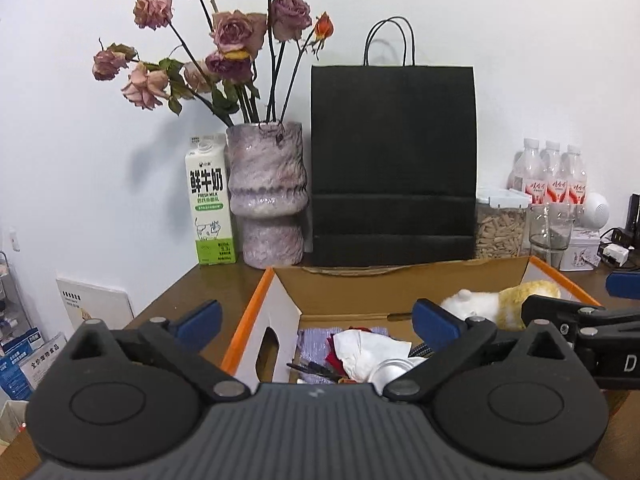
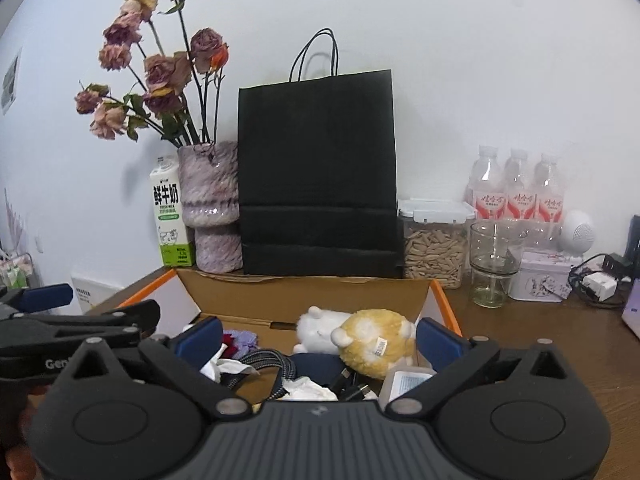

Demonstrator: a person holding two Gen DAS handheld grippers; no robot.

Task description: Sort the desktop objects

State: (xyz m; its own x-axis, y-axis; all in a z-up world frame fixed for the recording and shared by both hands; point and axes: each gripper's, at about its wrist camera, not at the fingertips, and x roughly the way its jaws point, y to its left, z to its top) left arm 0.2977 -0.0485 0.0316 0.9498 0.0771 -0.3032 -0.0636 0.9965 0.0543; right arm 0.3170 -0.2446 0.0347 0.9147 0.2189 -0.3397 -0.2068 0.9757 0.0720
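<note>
Both tongs, left tongs (image 1: pixel 318 316) and right tongs (image 2: pixel 318 336), gape wide, gripping nothing. They hang over the cardboard box (image 2: pixel 304 294), where a plush toy (image 2: pixel 360 340) lies

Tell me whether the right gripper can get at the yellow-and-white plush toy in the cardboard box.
Probably yes: the right gripper is open and empty, and the yellow-and-white plush toy lies uncovered on top of the clutter, just ahead between its fingers.

Against the white wall, a black paper bag (image 2: pixel 318 176) stands upright on the bench (image 2: pixel 540 344). To its left: a mottled vase (image 2: pixel 210 208) of dried roses (image 2: pixel 160 68), then a milk carton (image 2: pixel 168 216). To its right: a lidded seed container (image 2: pixel 436 240), a glass goblet (image 2: pixel 494 260), three water bottles (image 2: pixel 518 188) and a tin (image 2: pixel 540 278).
</note>
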